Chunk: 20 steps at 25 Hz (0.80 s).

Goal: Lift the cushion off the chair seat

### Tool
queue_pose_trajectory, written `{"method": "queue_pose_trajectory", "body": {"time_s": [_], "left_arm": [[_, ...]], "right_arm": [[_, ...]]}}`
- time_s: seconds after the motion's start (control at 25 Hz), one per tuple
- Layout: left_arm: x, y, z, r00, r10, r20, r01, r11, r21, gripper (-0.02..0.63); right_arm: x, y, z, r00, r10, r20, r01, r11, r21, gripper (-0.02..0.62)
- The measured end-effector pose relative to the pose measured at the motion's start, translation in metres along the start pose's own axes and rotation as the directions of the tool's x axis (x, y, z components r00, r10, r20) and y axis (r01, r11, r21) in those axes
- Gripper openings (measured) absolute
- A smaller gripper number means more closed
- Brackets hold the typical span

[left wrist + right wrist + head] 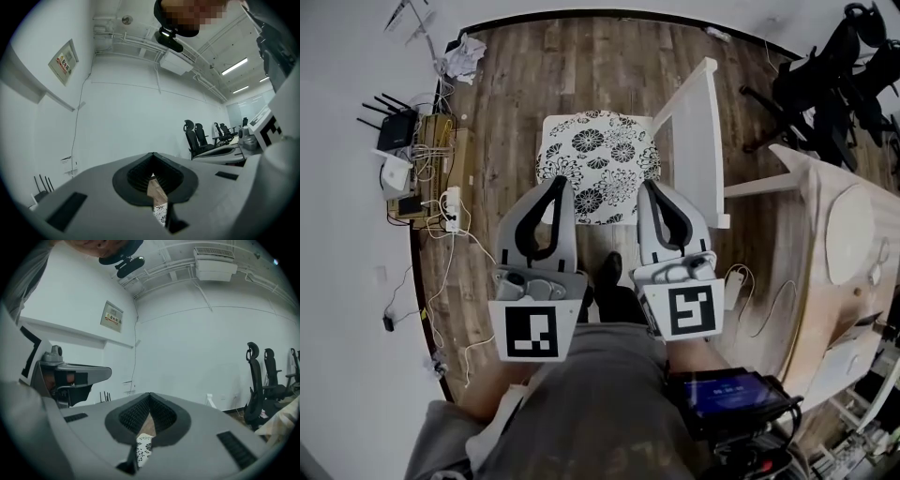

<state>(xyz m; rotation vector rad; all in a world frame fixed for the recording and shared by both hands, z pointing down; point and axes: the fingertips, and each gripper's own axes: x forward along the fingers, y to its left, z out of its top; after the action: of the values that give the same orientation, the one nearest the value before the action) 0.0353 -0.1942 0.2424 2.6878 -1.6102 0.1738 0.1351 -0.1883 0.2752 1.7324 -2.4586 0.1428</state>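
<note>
Looking steeply down on a square white cushion with black flower print (pixel 598 164), lying flat on the seat of a white wooden chair (pixel 698 131) and covering most of it. Holding the left gripper (pixel 559 183) and the right gripper (pixel 650 186) side by side over the cushion's near edge, one toward the near-left corner, the other toward the near-right corner beside the chair back. Pressing both pairs of fingers together at the tips, clamping nothing; impossible to tell whether touching the fabric.

Showing, in the gripper views alone, dark ribbed pads meeting in a point, a sliver of flowered fabric and brown floor through the gap behind the tips, a bare white wall, a framed wall sign (pixel 112 316), a ceiling air unit (pixel 215 263) and strip lights (pixel 234 66).

Showing, in the head view alone, the spread of dark wood-plank floor (pixel 506 103), a black router with antennas (pixel 394 127) and a white power strip (pixel 450 208) among tangled cables at the left wall, a pale wooden table (pixel 825 234) at the right, grey trousers (pixel 600 403) and a black shoe (pixel 610 270) nearest.

Catching black office chairs (pixel 834 75) at the far right in every view.
</note>
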Motion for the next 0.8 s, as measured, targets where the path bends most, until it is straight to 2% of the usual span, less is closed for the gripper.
{"method": "queue_pose_trajectory", "body": {"time_s": [0.44,0.8], "left_arm": [[-0.001,0.005,-0.049,0.999,-0.002,-0.038,0.001,1.000,-0.014,0.006],[0.002,0.002,-0.106,0.995,-0.023,-0.093,0.023,1.000,0.003,0.006]], "right_arm": [[0.004,0.007,-0.050,0.999,0.002,-0.053,-0.002,1.000,0.016,0.008],[0.011,0.007,-0.116,0.993,0.001,-0.121,0.005,0.999,0.050,0.008]]}}
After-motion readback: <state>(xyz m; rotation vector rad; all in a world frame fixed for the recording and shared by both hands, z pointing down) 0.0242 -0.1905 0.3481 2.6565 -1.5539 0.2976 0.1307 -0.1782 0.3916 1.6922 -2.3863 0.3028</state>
